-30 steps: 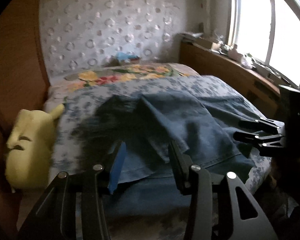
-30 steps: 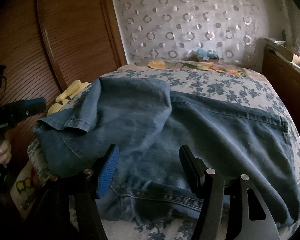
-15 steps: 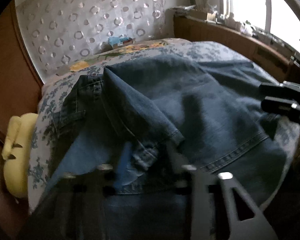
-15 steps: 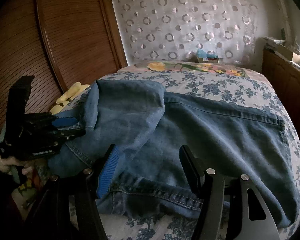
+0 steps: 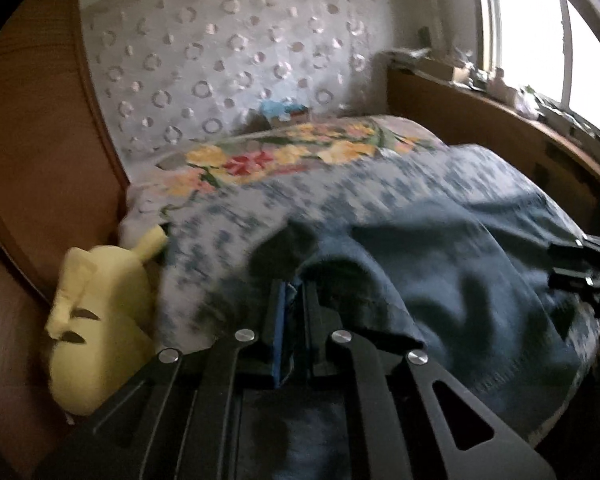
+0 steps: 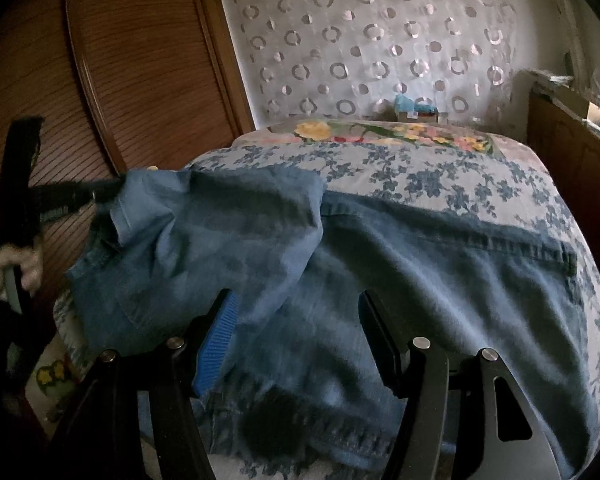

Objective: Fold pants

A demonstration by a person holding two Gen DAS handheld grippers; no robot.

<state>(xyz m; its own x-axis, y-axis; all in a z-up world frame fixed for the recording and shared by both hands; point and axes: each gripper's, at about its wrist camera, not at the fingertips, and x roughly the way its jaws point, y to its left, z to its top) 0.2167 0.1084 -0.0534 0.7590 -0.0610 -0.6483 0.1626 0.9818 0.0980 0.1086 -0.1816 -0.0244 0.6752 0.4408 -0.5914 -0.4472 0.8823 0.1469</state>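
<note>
Blue denim pants (image 6: 420,272) lie spread over the flowered bed cover (image 6: 420,176). My left gripper (image 5: 290,304) is shut on a fold of the pants (image 5: 440,272), with denim pinched between its blue pads. In the right wrist view the left gripper (image 6: 100,196) holds that edge lifted at the bed's left side, with a hand on its handle. My right gripper (image 6: 296,320) stands open low over the pants near the front edge, with denim lying between its fingers and no grip showing. It also shows at the right edge of the left wrist view, as the right gripper (image 5: 572,264).
A yellow plush toy (image 5: 96,320) sits between the bed and the wooden wardrobe (image 6: 140,72) on the left. A wooden ledge (image 5: 480,120) with clutter runs under the window on the right. A small blue item (image 6: 414,106) rests at the head of the bed.
My left gripper has closed on the pants' edge and drawn it up and leftward, so the folded flap is raised. The right gripper has stayed where it was.
</note>
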